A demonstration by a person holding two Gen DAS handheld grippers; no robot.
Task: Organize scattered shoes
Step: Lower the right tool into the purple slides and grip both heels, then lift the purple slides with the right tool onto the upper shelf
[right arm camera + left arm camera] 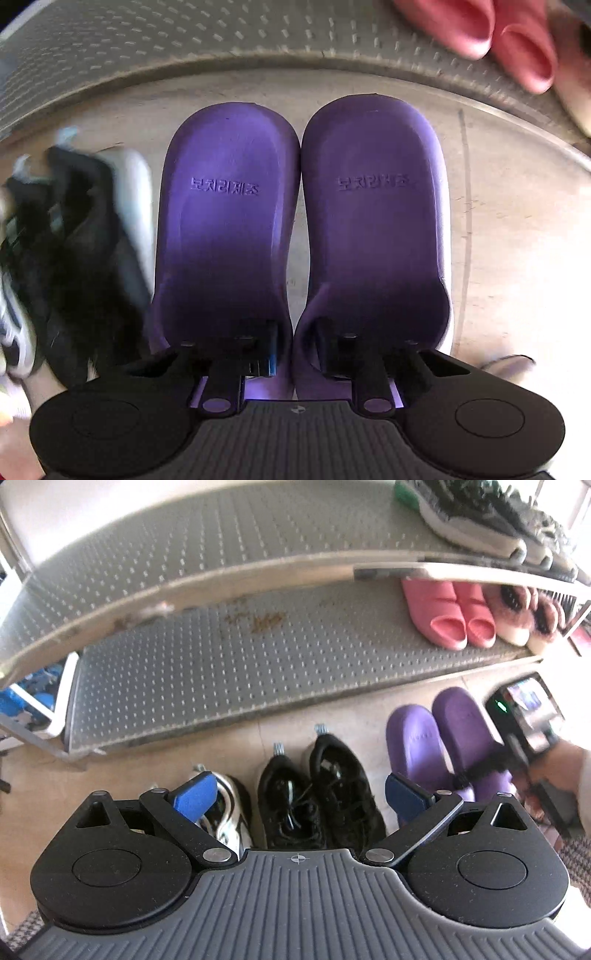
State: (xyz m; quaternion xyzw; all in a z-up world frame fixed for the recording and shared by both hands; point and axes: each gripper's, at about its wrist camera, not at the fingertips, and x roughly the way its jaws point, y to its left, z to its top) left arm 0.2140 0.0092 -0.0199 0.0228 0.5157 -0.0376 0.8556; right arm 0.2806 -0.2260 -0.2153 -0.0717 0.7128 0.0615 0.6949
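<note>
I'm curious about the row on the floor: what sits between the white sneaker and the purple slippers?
A pair of black lace-up shoes, side by side, sits between the white sneaker and the purple slippers, seen in the left wrist view.

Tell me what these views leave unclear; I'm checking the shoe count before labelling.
- White sneaker: left wrist view, mostly hidden behind the left gripper; its mate is unseen.
- Black sneakers: right wrist view, motion-blurred.
- Dark sneakers on the top shelf: cut off by the frame edge.
- Right gripper fingertips: inside the purple slippers, so grip unclear.
</note>
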